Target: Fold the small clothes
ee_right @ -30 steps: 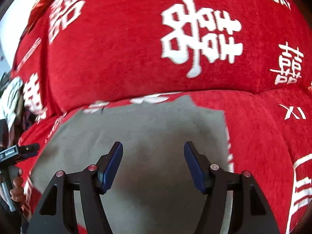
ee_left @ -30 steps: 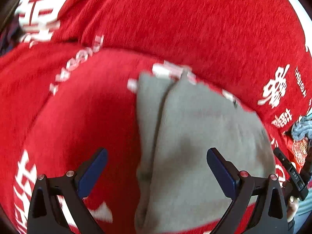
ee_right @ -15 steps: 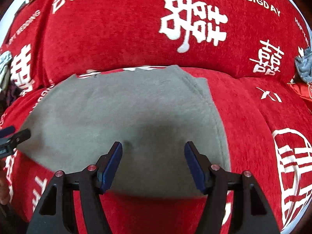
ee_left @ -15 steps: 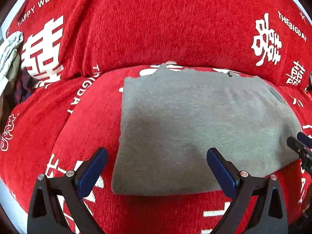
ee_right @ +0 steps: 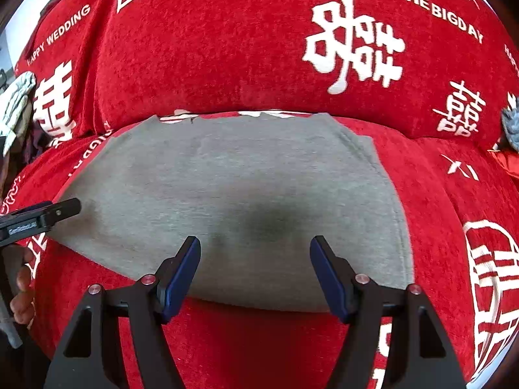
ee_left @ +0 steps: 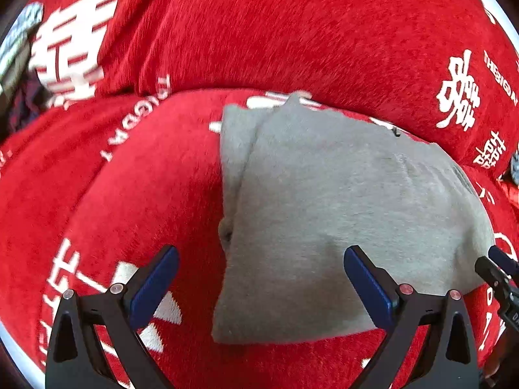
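Grey garment: folded flat on red sofa cover, at the seat's back edge.
Left gripper: jaws wide apart, empty, hovering above garment's left edge.
Right gripper: jaws opening, nothing between, poised over garment's near edge.

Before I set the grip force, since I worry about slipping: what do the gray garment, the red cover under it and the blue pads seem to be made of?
Gray garment: soft matte heathered knit, probably cotton jersey; it drapes, with a stitched hem.
Red cover: plush chenille-like fabric, going by its fuzzy nap and white lettering.
Blue pads: smooth, likely rubber or plastic; unclear which.
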Demonstrator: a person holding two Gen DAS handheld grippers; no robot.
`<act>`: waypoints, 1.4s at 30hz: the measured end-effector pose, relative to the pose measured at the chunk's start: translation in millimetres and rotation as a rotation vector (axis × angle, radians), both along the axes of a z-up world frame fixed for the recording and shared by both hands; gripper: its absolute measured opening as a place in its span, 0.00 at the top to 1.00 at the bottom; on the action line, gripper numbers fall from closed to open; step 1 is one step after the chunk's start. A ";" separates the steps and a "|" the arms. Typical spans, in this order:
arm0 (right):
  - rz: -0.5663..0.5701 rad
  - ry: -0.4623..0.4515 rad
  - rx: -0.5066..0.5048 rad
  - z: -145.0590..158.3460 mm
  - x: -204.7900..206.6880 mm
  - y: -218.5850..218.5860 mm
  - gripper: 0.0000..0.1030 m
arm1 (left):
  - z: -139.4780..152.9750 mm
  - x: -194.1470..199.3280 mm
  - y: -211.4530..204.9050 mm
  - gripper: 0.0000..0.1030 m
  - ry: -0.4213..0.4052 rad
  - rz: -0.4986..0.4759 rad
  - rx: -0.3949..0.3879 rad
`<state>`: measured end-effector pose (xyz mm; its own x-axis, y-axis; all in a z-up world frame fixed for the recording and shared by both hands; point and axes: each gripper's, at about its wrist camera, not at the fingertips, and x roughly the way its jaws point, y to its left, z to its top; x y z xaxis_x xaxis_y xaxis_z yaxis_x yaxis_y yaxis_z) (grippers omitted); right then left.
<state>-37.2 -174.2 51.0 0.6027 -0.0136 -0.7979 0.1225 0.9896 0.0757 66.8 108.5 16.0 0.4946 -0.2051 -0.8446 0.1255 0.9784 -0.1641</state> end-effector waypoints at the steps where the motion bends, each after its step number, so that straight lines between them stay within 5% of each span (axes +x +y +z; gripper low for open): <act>1: 0.005 0.005 -0.003 -0.6 2.6 2.8 0.29 | -4.7 2.0 0.9 0.01 0.018 -0.005 -0.020; 7: 0.040 0.024 -0.049 -0.3 21.6 21.9 0.29 | -14.4 4.6 -3.0 0.01 0.028 -0.067 -0.122; 11: 0.063 0.022 -0.063 6.8 35.7 32.8 0.29 | -14.3 5.6 2.3 0.01 0.060 -0.151 -0.349; 15: 0.096 0.017 -0.081 17.6 57.6 46.5 0.29 | -18.5 9.1 11.4 0.03 0.047 -0.143 -0.491; 17: 0.110 0.016 -0.083 22.4 67.6 52.0 0.29 | -21.5 10.2 18.4 0.33 0.045 -0.136 -0.541; 18: 0.119 0.016 -0.082 25.2 74.2 55.3 0.29 | -27.2 14.6 20.5 0.61 0.077 -0.136 -0.565; 19: 0.128 0.019 -0.080 27.8 81.8 58.9 0.29 | -35.0 18.1 23.2 0.77 0.122 -0.138 -0.596; 21: 0.146 0.034 -0.066 30.8 96.8 65.7 0.29 | -42.7 23.6 28.6 0.80 0.158 -0.120 -0.664; 29: 0.278 0.190 0.169 25.2 176.6 112.9 0.29 | -24.2 8.9 16.8 0.81 0.055 -0.085 -0.519; 42: 0.365 0.490 0.170 -33.2 275.6 208.8 0.25 | -4.4 -4.4 -11.3 0.81 -0.048 -0.119 -0.301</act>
